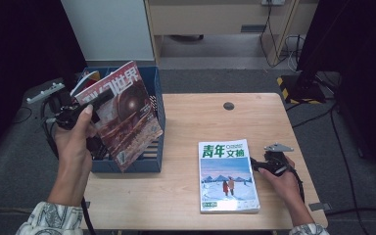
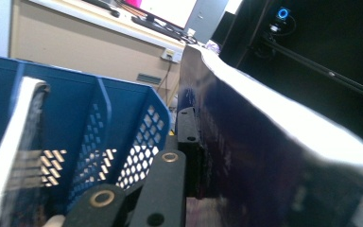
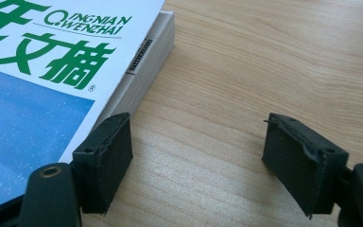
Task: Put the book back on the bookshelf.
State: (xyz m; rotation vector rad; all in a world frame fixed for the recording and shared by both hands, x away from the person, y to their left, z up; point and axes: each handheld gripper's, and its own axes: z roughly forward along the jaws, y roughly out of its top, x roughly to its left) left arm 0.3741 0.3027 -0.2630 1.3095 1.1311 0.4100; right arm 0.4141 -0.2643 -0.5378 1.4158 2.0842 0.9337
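**One magazine held over the file box, one stack lying by the spread jaws**

High view: a blue file box (image 1: 149, 147) stands at the left edge of the wooden table (image 1: 186, 186), with a round hole (image 1: 228, 105) in the tabletop farther back. Grey carpet, trailing cables and a pale cabinet lie beyond; dark curtains close both sides. The left gripper (image 1: 95, 105) is clamped on a red-brown magazine (image 1: 127, 117), which is tilted above the box and hides much of its inside. To the right, a stack of blue-and-white magazines (image 1: 227, 176) lies flat on the table, the right gripper (image 1: 254, 164) just beside its right edge.

Left gripper view: the jaws are pressed on the dark cover of the red-brown magazine (image 2: 264, 156), whose curved white page edge fills the right side. The perforated dividers of the file box (image 2: 99, 142) stand at the left — another upright booklet (image 2: 9, 156) sits in one slot. A desk with a monitor shows behind.

Right gripper view: the jaws stand wide apart over bare wood (image 3: 246, 71), holding nothing — one pad (image 3: 106, 156) is at the stack's (image 3: 38, 94) edge; contact cannot be told.
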